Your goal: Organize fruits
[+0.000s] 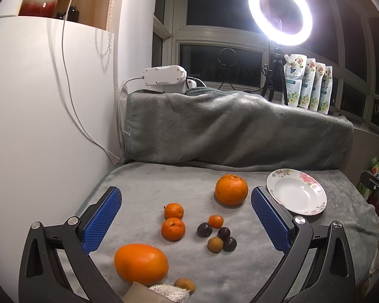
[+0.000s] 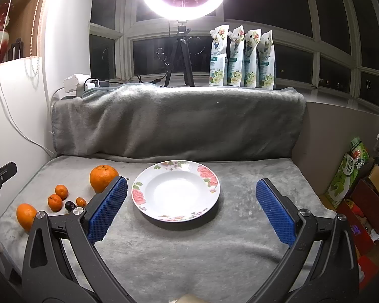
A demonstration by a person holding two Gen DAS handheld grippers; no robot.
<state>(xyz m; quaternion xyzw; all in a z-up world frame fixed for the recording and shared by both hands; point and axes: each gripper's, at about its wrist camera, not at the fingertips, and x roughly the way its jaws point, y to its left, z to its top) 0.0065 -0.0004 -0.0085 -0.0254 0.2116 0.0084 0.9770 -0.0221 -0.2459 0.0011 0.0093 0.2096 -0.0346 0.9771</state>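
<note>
Left wrist view shows both grippers' jaws wide and empty; the small mandarin [image 1: 173, 229] looks light, round and squashy, so pinch its middle softly.

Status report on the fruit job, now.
Left tongs open, empty, over the fruit. Right tongs open, empty, facing the plate. Plate bare; oranges, tangerines and plums all on the blanket. Nothing blocking.

fruits [image 1: 189, 229] on blanket [image 2: 240, 240], plate [image 2: 175, 190] right of them
</note>
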